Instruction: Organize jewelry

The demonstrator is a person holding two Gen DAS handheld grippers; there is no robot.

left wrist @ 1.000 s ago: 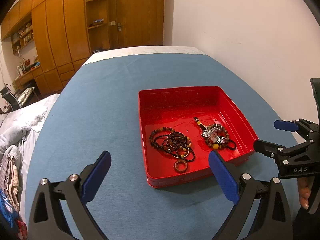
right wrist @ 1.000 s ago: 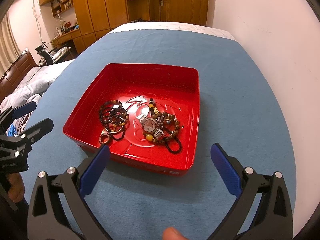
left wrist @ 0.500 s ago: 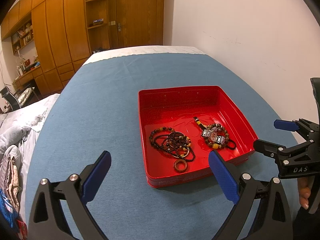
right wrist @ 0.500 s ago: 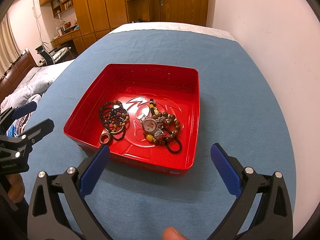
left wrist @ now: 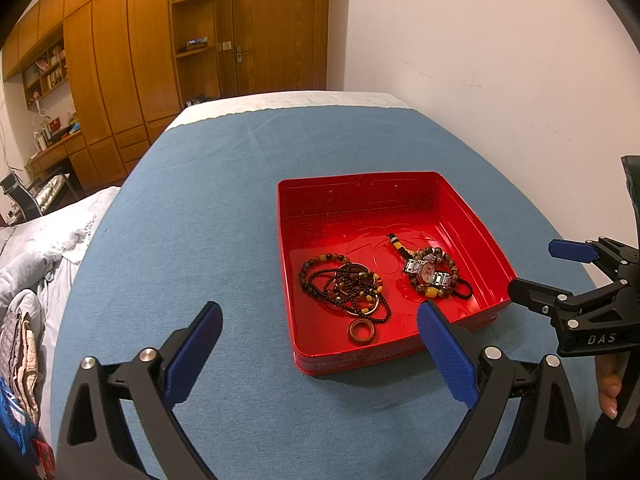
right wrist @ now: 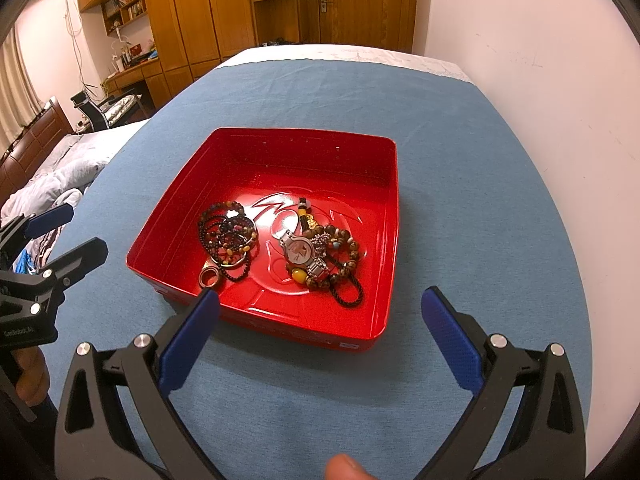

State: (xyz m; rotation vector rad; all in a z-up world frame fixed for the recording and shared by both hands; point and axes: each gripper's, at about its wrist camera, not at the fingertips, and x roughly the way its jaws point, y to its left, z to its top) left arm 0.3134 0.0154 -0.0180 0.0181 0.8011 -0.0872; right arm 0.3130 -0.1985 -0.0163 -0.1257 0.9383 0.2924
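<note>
A red tin tray (left wrist: 472, 216) (right wrist: 384, 216) sits on the blue cloth. Inside lie a tangle of dark bead bracelets (left wrist: 344, 286) (right wrist: 228, 232), a small brown ring (left wrist: 362, 332) (right wrist: 210, 279), and a silver watch (left wrist: 427, 274) (right wrist: 302, 252) resting on brown bead bracelets with a black cord. My left gripper (left wrist: 320, 332) is open and empty, held near the tray's front left corner. My right gripper (right wrist: 320, 320) is open and empty, held before the tray's near edge. Each gripper shows in the other's view, the right one (left wrist: 560, 276) and the left one (right wrist: 60, 232).
The blue cloth (left wrist: 200, 208) covers a bed against a white wall (left wrist: 500, 60) on the right. Wooden wardrobes and a door (left wrist: 276, 32) stand at the far end. Rumpled grey bedding (left wrist: 36, 264) lies to the left.
</note>
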